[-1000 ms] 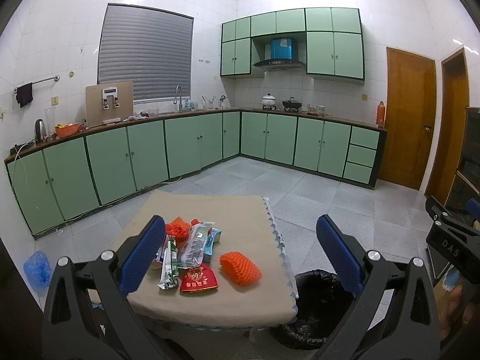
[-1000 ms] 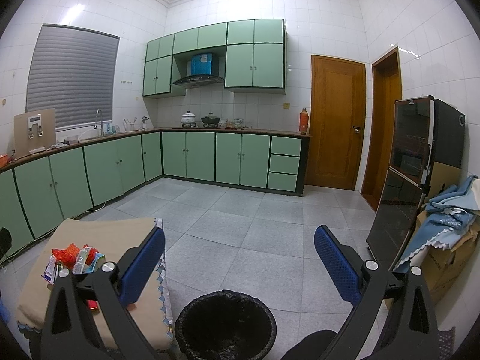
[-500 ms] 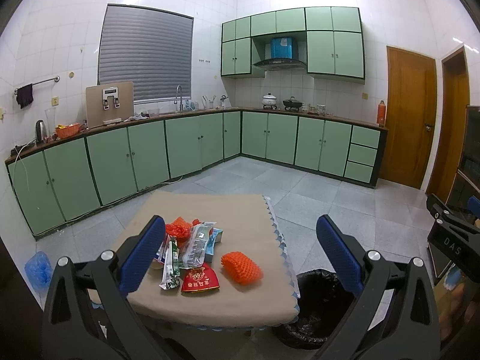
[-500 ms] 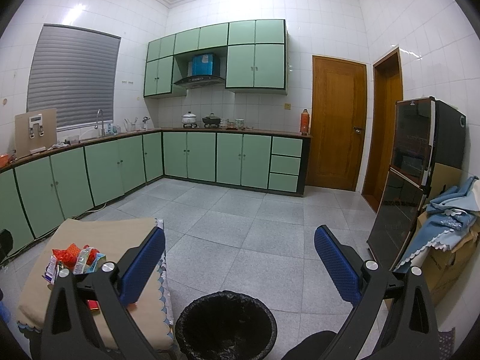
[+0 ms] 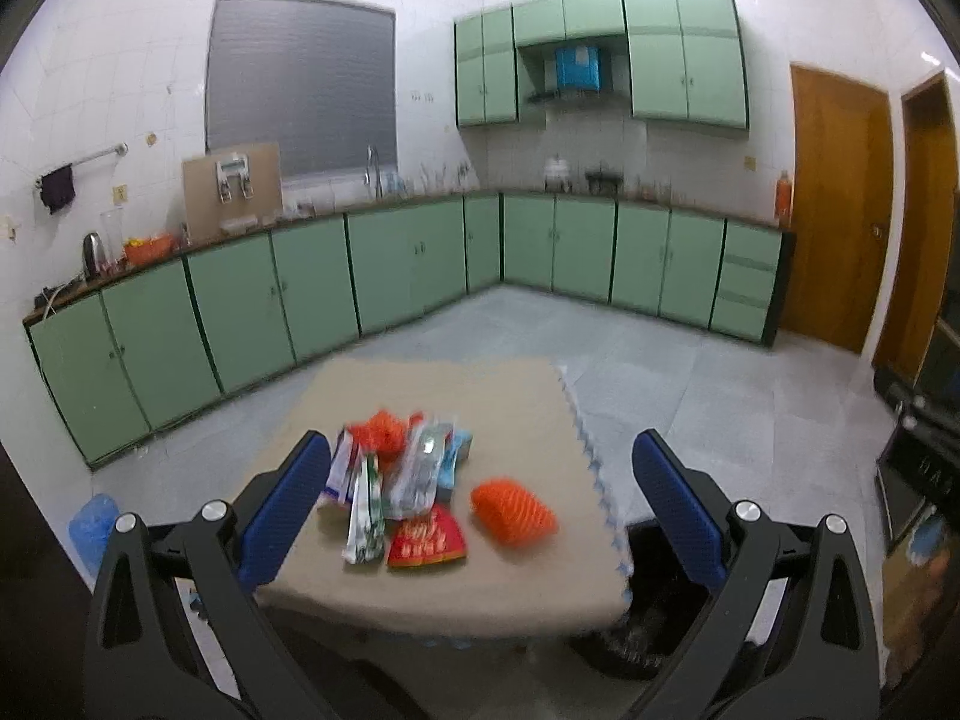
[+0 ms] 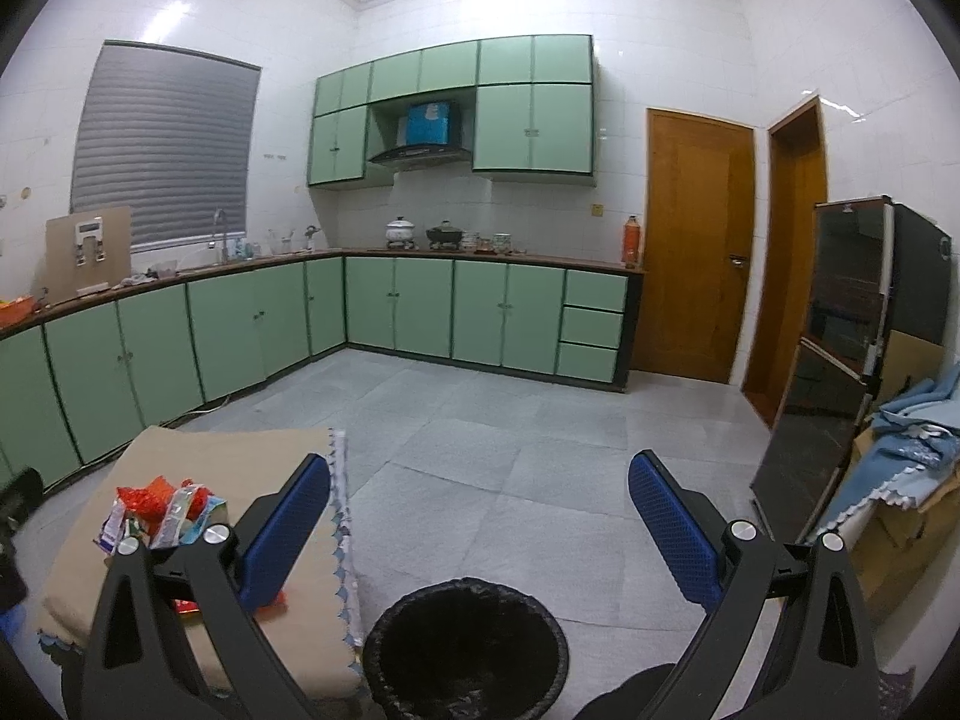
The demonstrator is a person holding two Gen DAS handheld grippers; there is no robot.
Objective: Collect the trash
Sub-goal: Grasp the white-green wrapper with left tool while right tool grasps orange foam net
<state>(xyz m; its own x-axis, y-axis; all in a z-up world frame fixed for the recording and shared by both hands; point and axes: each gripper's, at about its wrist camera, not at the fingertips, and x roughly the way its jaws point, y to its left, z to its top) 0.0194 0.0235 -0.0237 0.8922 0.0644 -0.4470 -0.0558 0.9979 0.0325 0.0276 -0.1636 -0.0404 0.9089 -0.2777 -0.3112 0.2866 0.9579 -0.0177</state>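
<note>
My left claw (image 5: 480, 492) hangs released above the table (image 5: 510, 396), facing wrappers (image 5: 396, 480) and an orange net (image 5: 510, 513). My right claw (image 6: 480, 516) hangs released above the black bin (image 6: 465, 648), right of the table.

Your left view is motion-blurred: wrapper pile (image 5: 396, 468) lettering unreadable. The tabletop (image 5: 510, 594) hides most of the bin (image 5: 648, 636). In your right view, the left finger (image 6: 282, 531) covers some wrappers.
</note>
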